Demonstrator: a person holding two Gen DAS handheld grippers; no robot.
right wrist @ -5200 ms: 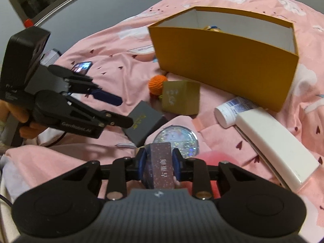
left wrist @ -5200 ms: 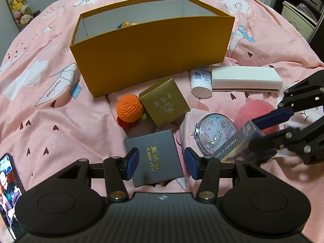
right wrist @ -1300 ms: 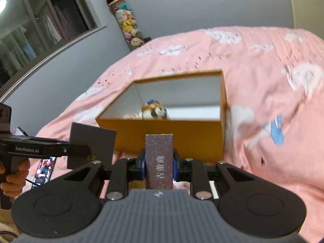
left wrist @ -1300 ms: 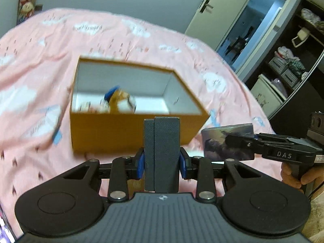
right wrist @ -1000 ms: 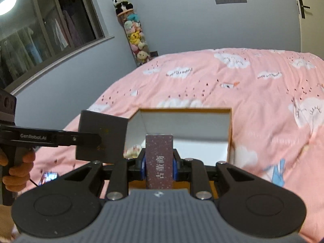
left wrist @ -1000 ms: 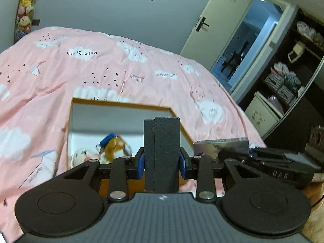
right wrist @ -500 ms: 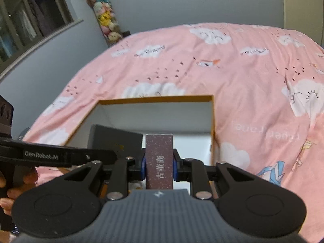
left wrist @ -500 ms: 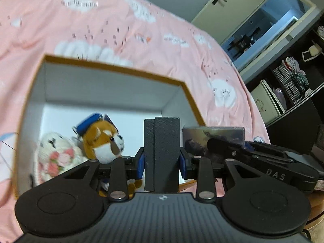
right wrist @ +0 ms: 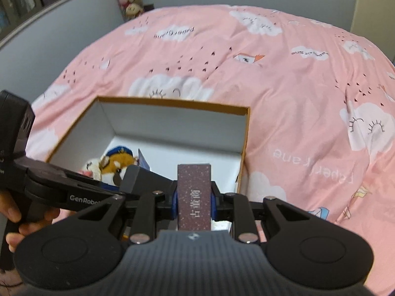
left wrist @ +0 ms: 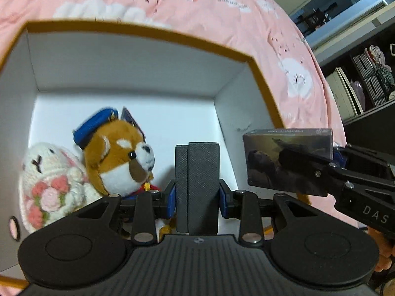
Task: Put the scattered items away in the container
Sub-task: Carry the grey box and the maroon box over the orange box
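- Left wrist view: the left hand-held gripper is clamped on a dark grey case held upright, right over the open yellow box.
- Already in the box: a plush dog in a blue cap and a white knitted bunny, side by side at the left end. The right half of the box floor shows bare.
- Coming in from the right, the right hand-held gripper grips a shiny wrapped packet, near the box's right wall.
- Right wrist view: that packet sits pinched between narrow jaws, upright, above the near right part of the box.
- Two toys are stowed and two more items look about to be released; what is left on the bed can't be seen from here.
- The box rests on a bed with a pink cloud-print cover. Grey walls, plush toys stacked in a corner, dark shelving and a doorway round off the room.
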